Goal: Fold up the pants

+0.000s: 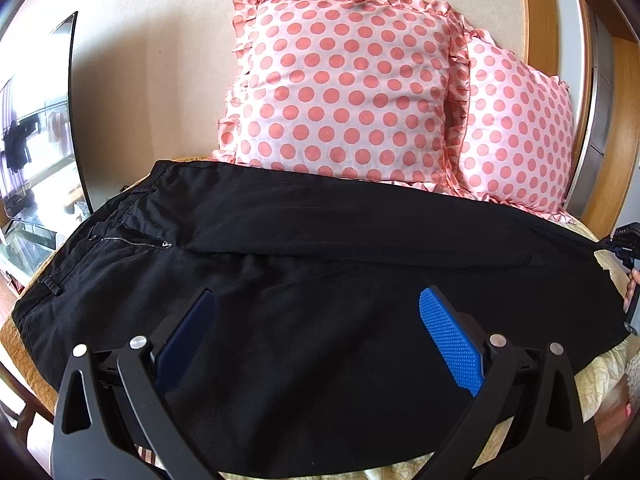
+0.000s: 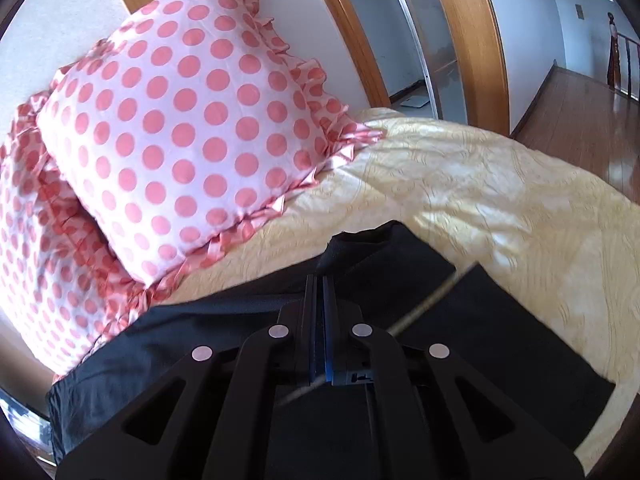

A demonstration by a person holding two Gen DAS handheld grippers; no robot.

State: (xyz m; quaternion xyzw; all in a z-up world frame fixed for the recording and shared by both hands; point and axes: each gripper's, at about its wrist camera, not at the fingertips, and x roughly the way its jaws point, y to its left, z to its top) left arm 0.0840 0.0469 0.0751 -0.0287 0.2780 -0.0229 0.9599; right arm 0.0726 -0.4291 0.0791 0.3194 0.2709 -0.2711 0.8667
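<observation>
We have the black cotton pants (image 1: 320,264) spread across the yellow quilted bed (image 2: 460,184), legs seemingly laid together lengthwise, with our left tongs (image 1: 320,344) hanging open mid-frame and our right tongs (image 2: 320,280) pinching the cuff, so the crosswise folds remain.

Bedroom — bed (image 2: 460,184), pillows (image 1: 344,92)
</observation>
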